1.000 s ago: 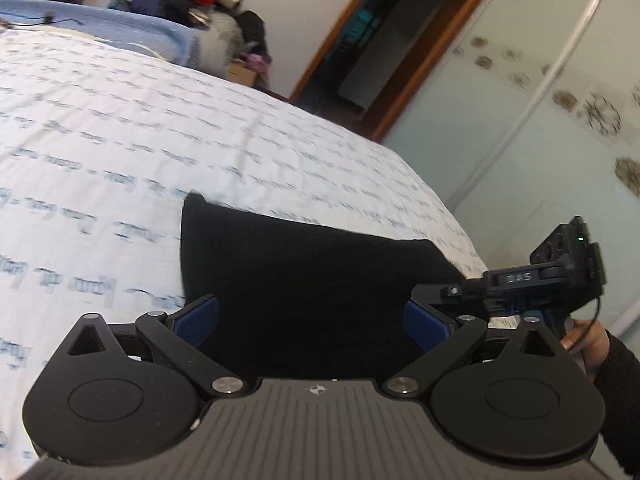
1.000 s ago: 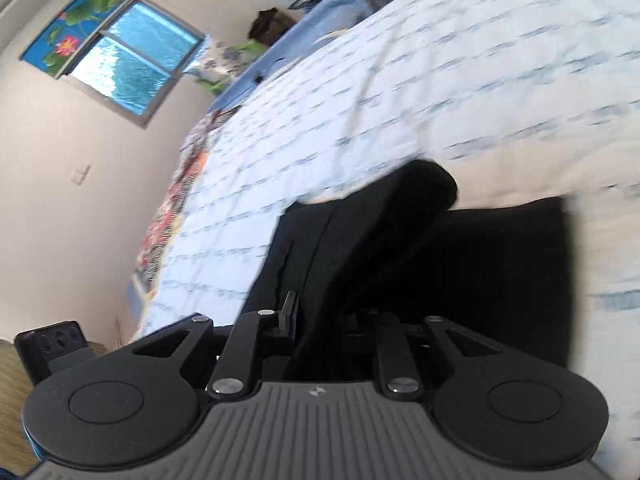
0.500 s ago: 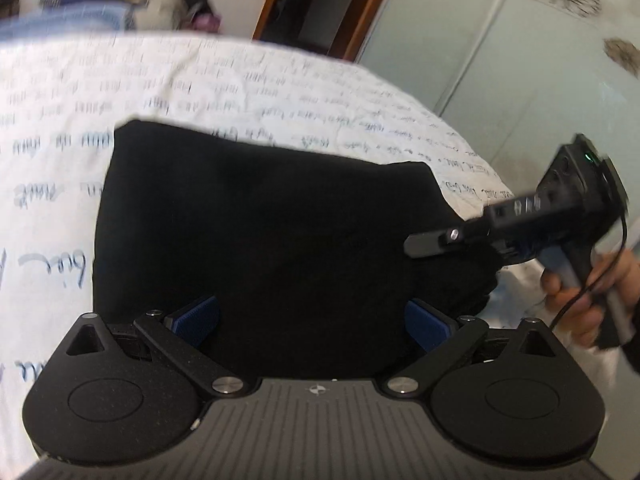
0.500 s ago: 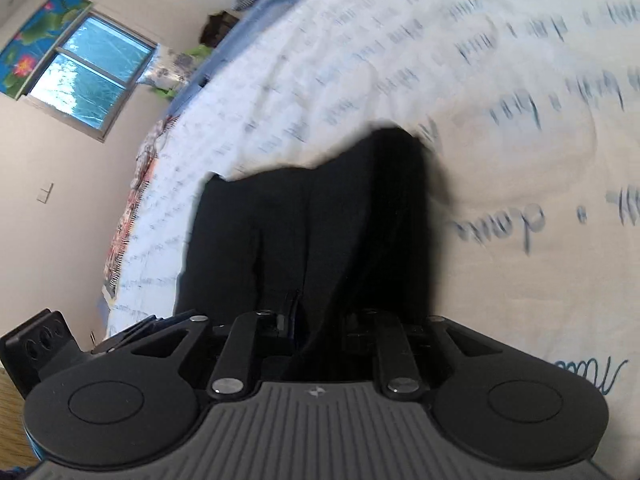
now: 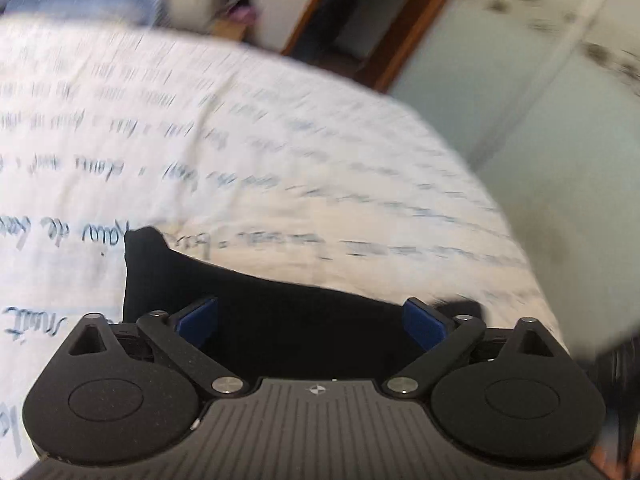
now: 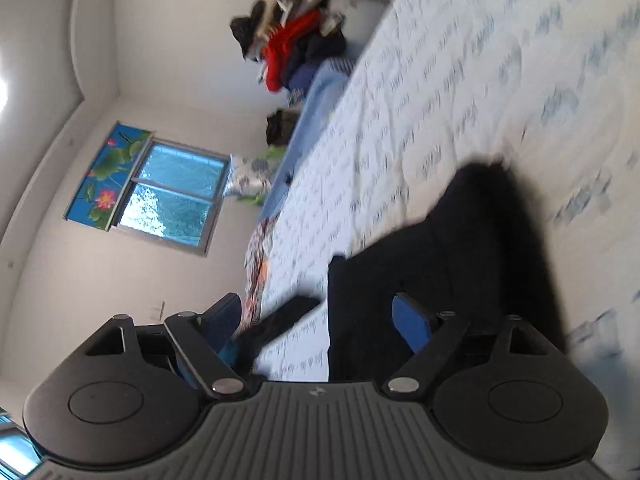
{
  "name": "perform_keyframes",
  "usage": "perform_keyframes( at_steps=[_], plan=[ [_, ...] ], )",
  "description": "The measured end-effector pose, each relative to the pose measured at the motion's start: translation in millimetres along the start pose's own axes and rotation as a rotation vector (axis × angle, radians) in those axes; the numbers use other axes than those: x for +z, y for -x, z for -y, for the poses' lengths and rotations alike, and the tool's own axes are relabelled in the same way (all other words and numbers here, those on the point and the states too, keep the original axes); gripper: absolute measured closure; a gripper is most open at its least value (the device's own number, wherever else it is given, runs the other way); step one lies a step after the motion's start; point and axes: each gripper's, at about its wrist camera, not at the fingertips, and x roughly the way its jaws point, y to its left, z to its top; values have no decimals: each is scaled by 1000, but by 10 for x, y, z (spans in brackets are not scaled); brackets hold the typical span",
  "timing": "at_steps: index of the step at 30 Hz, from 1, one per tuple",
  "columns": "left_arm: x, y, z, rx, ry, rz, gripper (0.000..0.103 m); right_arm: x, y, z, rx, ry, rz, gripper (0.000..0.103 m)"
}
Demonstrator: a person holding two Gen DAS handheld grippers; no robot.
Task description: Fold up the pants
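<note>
The black pants (image 5: 280, 320) lie folded in a dark bundle on the bed (image 5: 280, 152), close in front of both cameras. In the right wrist view the pants (image 6: 460, 264) make a thick black heap on the sheet. The right gripper (image 6: 320, 320) has just been opening its jaws, and now they stand wide apart. One blue pad (image 6: 412, 324) is right by the edge of the cloth, but the pads do not squeeze it. The left gripper (image 5: 312, 320) also has its jaws wide open, with the pants showing between the blue pads (image 5: 424, 324); nothing is pinched there. The white bed sheet has rows of blue handwriting printed on it, but it is too blurry to read. Far off by the wall sits a pile of clothes (image 6: 296, 48), with something red in it. There is a window (image 6: 168, 200) with a flower picture (image 6: 112, 172) above it. In the left wrist view a brown door frame (image 5: 416, 28) stands past the bed.
</note>
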Motion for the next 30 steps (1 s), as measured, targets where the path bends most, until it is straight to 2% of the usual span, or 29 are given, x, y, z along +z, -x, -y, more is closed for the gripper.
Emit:
perform_keyframes(
  at_steps=[2,3,5,7,8,10,12,14,16,18,19,20,22,25,28,30],
  plan=[
    [26,-246,-175,14,51,-39,5,-37,-93,219,-51,-31,-1,23],
    [16,-265,-219,-5,29,9,2,-53,-108,346,-29,-48,13,27],
    [-20,-302,-193,0,-23,22,2,-50,-16,492,-4,-79,41,49],
    [-75,-335,-60,51,-106,28,2,-31,14,564,-7,-94,38,56],
    [-100,-350,10,81,-153,32,2,-21,1,574,-5,-96,37,57],
    [-136,-248,93,134,-186,54,13,9,4,518,-18,-99,23,55],
    [-212,66,132,149,-163,99,13,5,52,361,-48,-81,17,51],
    [-395,482,174,82,-120,182,7,-58,182,182,-7,-13,16,27],
    [-654,811,308,8,-147,240,0,-141,239,108,35,19,25,17],
    [-908,933,437,-1,-200,243,0,-176,212,143,32,14,13,16],
    [-1028,928,467,2,-194,227,1,-182,186,190,3,12,4,16],
    [-1133,886,462,1,-180,189,1,-204,167,265,-17,-5,0,17],
    [-1333,685,394,3,-154,91,2,-247,164,418,30,-45,24,17],
    [-1533,558,435,46,-292,141,1,-258,127,477,40,-70,48,21],
    [-1458,540,412,49,-260,139,2,-254,79,323,-30,-16,33,21],
    [-1435,676,408,64,-215,136,6,-235,92,176,-86,8,19,20]
  ],
)
